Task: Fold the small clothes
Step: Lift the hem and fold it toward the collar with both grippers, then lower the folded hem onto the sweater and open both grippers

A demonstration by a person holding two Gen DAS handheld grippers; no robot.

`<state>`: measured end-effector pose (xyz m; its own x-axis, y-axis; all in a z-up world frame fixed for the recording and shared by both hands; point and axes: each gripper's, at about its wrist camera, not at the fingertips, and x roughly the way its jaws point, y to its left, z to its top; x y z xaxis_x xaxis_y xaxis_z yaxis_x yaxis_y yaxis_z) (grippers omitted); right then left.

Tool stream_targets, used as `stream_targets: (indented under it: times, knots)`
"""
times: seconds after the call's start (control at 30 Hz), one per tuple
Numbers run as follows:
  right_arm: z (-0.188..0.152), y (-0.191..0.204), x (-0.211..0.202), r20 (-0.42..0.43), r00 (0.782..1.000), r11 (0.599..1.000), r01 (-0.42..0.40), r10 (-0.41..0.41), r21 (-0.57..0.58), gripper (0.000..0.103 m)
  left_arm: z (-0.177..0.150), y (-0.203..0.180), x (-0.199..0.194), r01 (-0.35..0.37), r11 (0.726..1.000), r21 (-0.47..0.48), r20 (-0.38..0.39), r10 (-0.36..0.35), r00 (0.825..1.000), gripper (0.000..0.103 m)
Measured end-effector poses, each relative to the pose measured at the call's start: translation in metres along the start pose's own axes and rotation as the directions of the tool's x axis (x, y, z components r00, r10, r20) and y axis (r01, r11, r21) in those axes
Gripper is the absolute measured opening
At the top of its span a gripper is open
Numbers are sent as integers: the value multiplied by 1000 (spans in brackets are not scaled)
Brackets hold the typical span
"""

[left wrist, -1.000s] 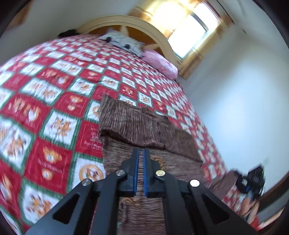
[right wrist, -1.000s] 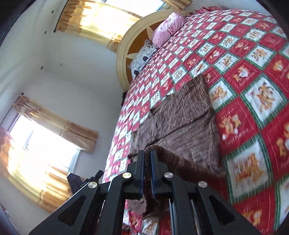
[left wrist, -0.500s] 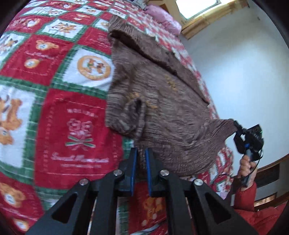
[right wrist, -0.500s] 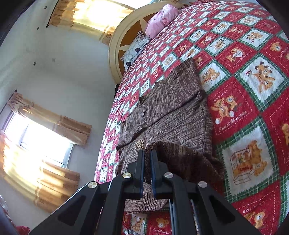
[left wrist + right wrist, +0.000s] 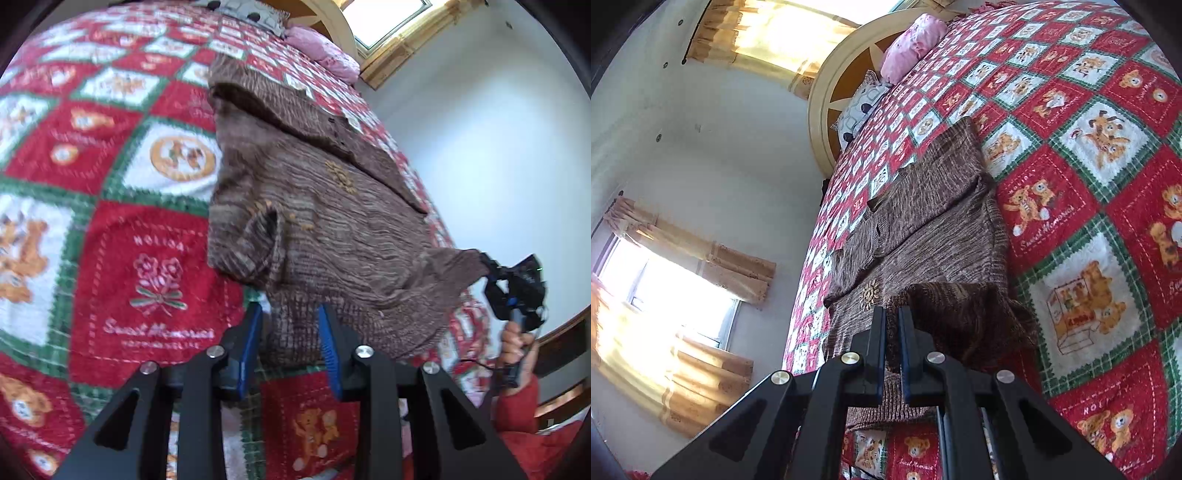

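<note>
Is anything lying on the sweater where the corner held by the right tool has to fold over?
Nothing visible. The brown sweater lies bare on the quilt; the right tool pinches its corner, with only its own folded sleeve beyond.

Left gripper [image 5: 290,314]: matte black frame, two angular arms with triangular cut-outs, four round silver screw heads across linkage, blue pads lining inner faces of both fingers [image 5: 327,341].

Right gripper [image 5: 892,317]: same build; black arms, triangular cut-outs, four silver screw heads, dark blue pad strips.

Right gripper seen from left wrist view [image 5: 515,290]: black body, blue detail at handle, thin black cable trailing below.

Person: red sleeve [image 5: 517,400].
</note>
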<state>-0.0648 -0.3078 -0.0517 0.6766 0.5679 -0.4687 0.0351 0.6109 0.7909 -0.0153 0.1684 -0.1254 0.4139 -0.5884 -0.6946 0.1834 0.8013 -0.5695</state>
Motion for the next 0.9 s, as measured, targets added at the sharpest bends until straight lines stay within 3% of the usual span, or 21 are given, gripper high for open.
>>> stream_targets:
  times: [0.03,0.07,0.1,0.27,0.33,0.37,0.4,0.7,0.8,0.9]
  knots:
    - [-1,1,-2,3,1000,1000,2,-2,-3,6,0,-2,-3,-13,1000,11,22,12,1000,47]
    - [-1,2,-3,6,1000,1000,4,-4,-10,6,1,-2,-4,-16,1000,16,39,16,999,60]
    - [-2,3,-4,7,1000,1000,6,-6,-19,6,1,0,-4,-14,1000,15,45,13,999,63]
    - [-4,2,-2,5,1000,1000,8,-8,-18,6,1,-4,8,10,1000,-6,87,-10,996,61]
    - [-5,-1,1,3,1000,1000,8,-8,-4,6,-1,-6,10,20,1000,2,88,-20,996,49]
    - [-6,-2,2,0,1000,1000,5,-5,3,6,-2,-5,13,48,999,-1,64,-48,997,21]
    - [-7,-4,3,-2,1000,1000,4,-4,8,6,-3,-2,19,86,996,-28,16,-86,996,14]
    - [-7,-9,-3,-2,1000,998,-28,28,47,6,4,2,-4,181,979,-90,84,-174,981,12]
    - [3,-1,-11,15,996,995,-87,86,57,6,25,-10,-20,239,968,-72,127,-228,965,12]
    - [20,12,-10,32,992,991,-122,121,45,6,58,-14,-34,253,966,-56,183,-240,954,12]
